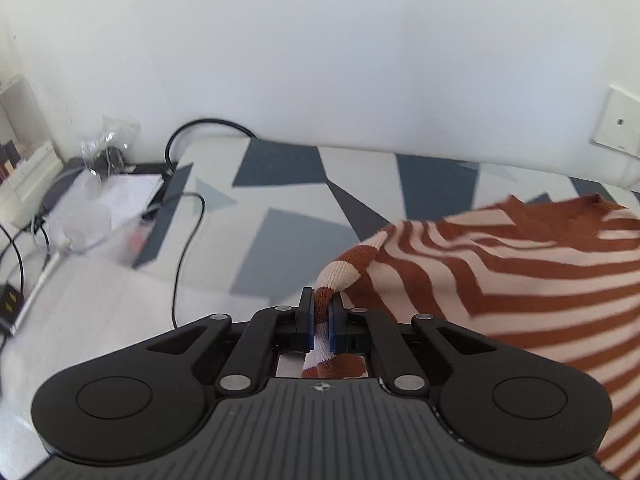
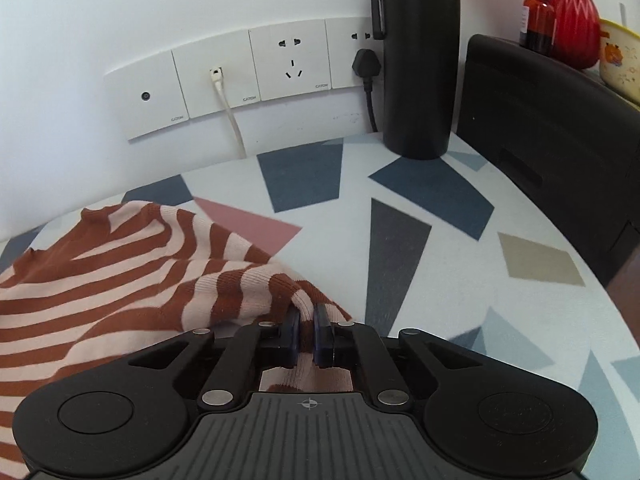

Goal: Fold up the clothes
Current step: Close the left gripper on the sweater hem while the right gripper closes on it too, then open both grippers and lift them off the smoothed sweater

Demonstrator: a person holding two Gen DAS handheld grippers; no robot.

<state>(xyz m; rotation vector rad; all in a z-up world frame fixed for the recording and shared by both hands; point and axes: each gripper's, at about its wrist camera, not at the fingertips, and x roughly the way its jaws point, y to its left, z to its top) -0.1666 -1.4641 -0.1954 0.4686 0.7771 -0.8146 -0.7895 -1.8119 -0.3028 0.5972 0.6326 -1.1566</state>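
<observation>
Rust-and-cream striped knit sweater (image 1: 520, 280) is clamped by left gripper (image 1: 321, 320) and right gripper (image 2: 306, 336), bunched toward nine o'clock in the right wrist view, no fold yet made.

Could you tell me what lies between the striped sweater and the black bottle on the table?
Only bare patterned tablecloth lies between the striped sweater and the black bottle, as the right wrist view shows.

You can read "CATON" on the wall socket plates (image 2: 256, 76), left of the black flask (image 2: 418, 64). Nothing else is legible.
</observation>
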